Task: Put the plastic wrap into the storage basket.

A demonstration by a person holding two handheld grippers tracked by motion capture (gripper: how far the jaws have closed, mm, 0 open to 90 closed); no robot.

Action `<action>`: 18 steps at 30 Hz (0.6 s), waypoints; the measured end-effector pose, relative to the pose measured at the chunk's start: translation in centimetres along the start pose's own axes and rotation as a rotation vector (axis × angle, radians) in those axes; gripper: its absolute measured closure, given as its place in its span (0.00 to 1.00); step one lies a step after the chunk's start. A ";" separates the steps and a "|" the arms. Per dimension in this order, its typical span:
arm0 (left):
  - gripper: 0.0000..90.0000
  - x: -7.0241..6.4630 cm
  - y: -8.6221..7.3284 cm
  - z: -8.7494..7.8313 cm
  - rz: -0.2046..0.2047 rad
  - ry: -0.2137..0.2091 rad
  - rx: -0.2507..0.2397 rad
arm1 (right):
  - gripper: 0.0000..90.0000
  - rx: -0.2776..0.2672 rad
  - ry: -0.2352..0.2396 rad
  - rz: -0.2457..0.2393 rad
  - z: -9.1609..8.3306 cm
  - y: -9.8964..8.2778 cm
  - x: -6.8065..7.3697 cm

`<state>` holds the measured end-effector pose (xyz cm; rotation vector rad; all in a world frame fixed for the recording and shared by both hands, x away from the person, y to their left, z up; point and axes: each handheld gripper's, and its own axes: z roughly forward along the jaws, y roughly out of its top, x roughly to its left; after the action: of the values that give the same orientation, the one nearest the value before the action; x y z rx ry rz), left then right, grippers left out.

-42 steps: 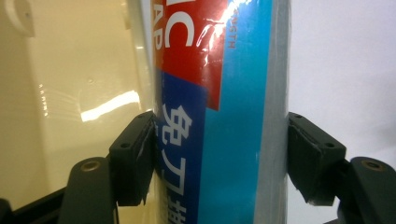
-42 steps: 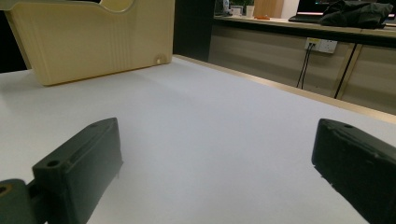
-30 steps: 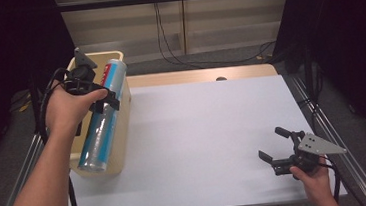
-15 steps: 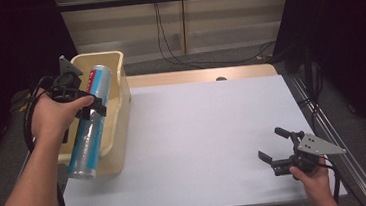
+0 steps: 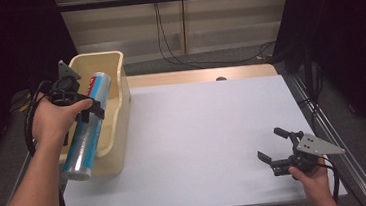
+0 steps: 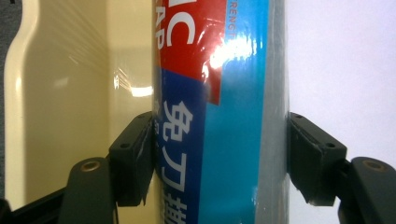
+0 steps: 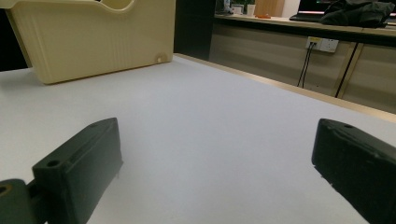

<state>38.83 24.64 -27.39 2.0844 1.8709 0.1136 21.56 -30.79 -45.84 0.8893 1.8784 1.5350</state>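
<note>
High view first: a long cylindrical roll of cling wrap in a glossy blue, red and silver wrapper (image 5: pixel 87 127) slants over the near left part of a cream plastic tub (image 5: pixel 120 104), its lower end jutting out past the tub's near rim toward the table edge. Seen in the left gripper view, the roll's (image 6: pixel 219 112) wrapper carries white lettering on red and dark blue panels beside a lighter blue band and a grey strip, with glare on the film. The left gripper (image 5: pixel 87 105) is clamped around the roll's upper half; its black pads (image 6: pixel 135 158) press against both sides. The right gripper (image 5: pixel 270 148) rests low over the white tabletop (image 5: pixel 208 131) near the right corner, well apart from the roll, jaws spread wide with nothing between them.
</note>
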 end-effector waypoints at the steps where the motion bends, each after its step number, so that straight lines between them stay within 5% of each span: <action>1: 0.36 0.0 0.0 0.0 0.000 0.001 0.001 | 0.01 -0.003 -0.003 0.003 0.0 0.0 0.0; 18: 0.35 -0.3 0.3 0.3 0.006 0.039 0.003 | 0.01 -0.006 -0.018 -0.005 -0.7 0.1 -0.1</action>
<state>39.15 24.32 -27.51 2.1048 1.8879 0.1534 21.07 -31.27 -45.63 0.8927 1.8611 1.5241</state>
